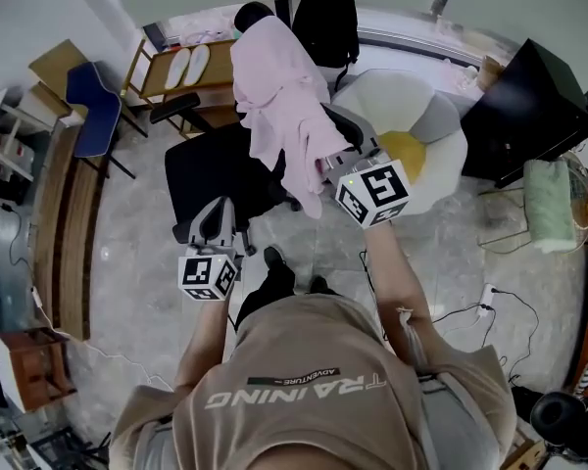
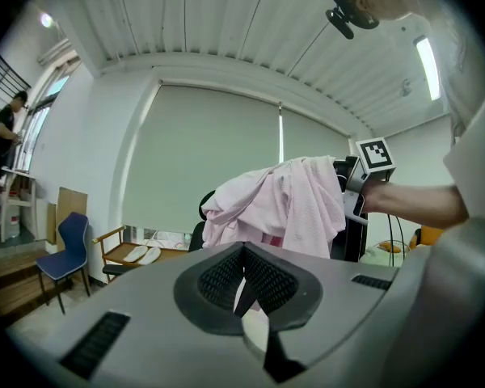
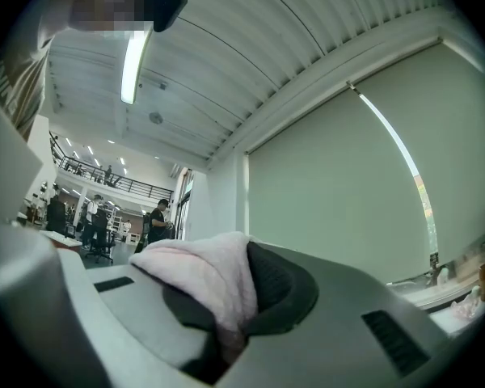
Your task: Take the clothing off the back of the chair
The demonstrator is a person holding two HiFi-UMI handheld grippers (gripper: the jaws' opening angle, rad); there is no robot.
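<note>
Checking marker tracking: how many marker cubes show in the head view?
2. One cube rides the left claw, in front of the black chair; the other cube rides the right claw, shut on the pink garment draped over that chair. None seems hidden.

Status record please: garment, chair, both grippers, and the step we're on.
garment: pink, draped over the chair back, lower edge drawn toward the person
chair: black office chair, seat bare
right gripper: shut on garment's edge
left gripper: shut, empty, apart from garment
step: garment gripped, not yet off the chair
</note>
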